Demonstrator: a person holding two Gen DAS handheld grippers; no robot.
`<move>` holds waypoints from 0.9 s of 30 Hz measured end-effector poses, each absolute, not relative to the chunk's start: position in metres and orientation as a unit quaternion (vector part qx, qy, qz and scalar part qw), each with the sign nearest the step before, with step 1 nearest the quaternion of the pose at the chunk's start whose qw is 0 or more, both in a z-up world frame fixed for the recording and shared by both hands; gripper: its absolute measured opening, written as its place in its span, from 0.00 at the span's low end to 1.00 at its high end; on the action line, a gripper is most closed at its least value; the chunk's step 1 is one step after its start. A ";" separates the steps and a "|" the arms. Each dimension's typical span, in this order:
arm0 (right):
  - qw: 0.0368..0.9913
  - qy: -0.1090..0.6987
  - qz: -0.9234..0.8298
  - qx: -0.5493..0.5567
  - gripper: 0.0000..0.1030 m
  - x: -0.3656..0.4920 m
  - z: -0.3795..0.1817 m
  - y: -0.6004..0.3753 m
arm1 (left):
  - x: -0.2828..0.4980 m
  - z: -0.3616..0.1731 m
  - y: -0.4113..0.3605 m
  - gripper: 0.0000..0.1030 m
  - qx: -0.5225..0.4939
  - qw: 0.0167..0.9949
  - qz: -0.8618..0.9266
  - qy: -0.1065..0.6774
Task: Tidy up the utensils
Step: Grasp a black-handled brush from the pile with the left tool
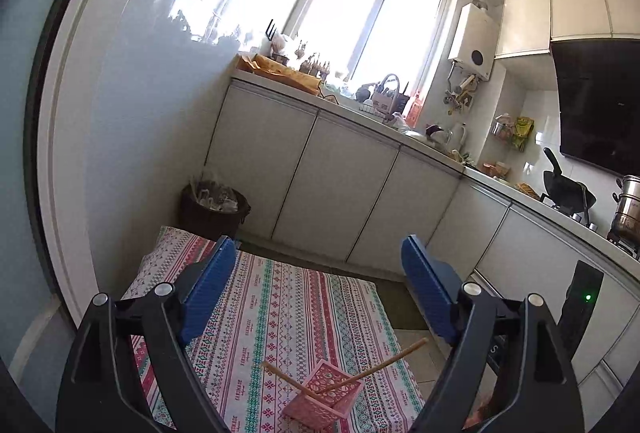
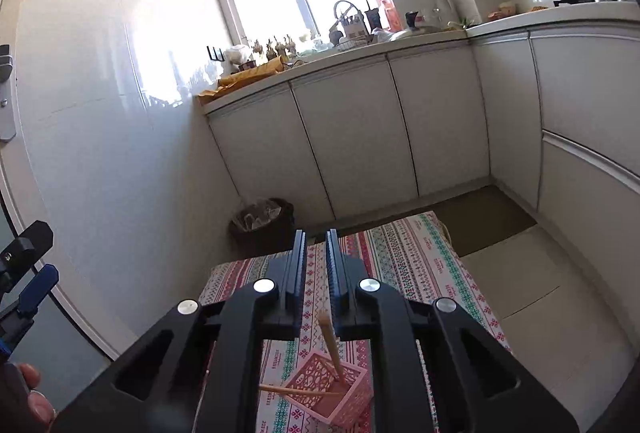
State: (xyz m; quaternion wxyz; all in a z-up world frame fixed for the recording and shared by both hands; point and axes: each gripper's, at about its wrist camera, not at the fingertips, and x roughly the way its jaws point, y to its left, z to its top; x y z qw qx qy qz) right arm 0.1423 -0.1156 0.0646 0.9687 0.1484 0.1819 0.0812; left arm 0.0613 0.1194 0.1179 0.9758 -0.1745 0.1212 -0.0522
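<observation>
A pink lattice holder (image 1: 323, 395) stands on a patterned tablecloth (image 1: 280, 305) near its front edge. Two wooden chopsticks (image 1: 376, 363) stick out of it, leaning apart. My left gripper (image 1: 318, 261) is open and empty, raised above the table behind the holder. In the right wrist view the same holder (image 2: 330, 391) sits below my right gripper (image 2: 316, 253), whose blue pads are nearly closed with a thin gap and nothing between them. A chopstick (image 2: 330, 341) rises between the gripper's arms, free of the pads.
White kitchen cabinets (image 1: 340, 185) run behind and to the right of the table. A dark waste bin (image 1: 214, 209) stands at the far left corner. The counter holds clutter, a black pan (image 1: 568, 189) and a steel pot (image 1: 628, 209). A tiled floor (image 2: 540, 297) lies right of the table.
</observation>
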 end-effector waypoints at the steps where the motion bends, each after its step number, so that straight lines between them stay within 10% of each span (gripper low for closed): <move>1: 0.970 0.176 0.079 0.151 0.29 0.139 0.067 -0.117 | 0.061 0.118 0.118 0.79 -0.173 0.976 -0.051 0.122; 3: 0.973 0.152 0.067 0.163 0.56 0.126 0.076 -0.126 | 0.063 0.118 0.114 0.80 -0.165 0.976 -0.054 0.128; 9: 0.977 0.112 0.006 0.182 0.88 0.089 0.092 -0.164 | 0.069 0.109 0.088 0.90 -0.128 0.976 -0.075 0.162; 27: 0.888 0.389 -0.111 0.218 0.93 0.022 -0.066 -0.276 | 0.083 -0.055 -0.079 0.93 0.182 0.837 -0.265 0.443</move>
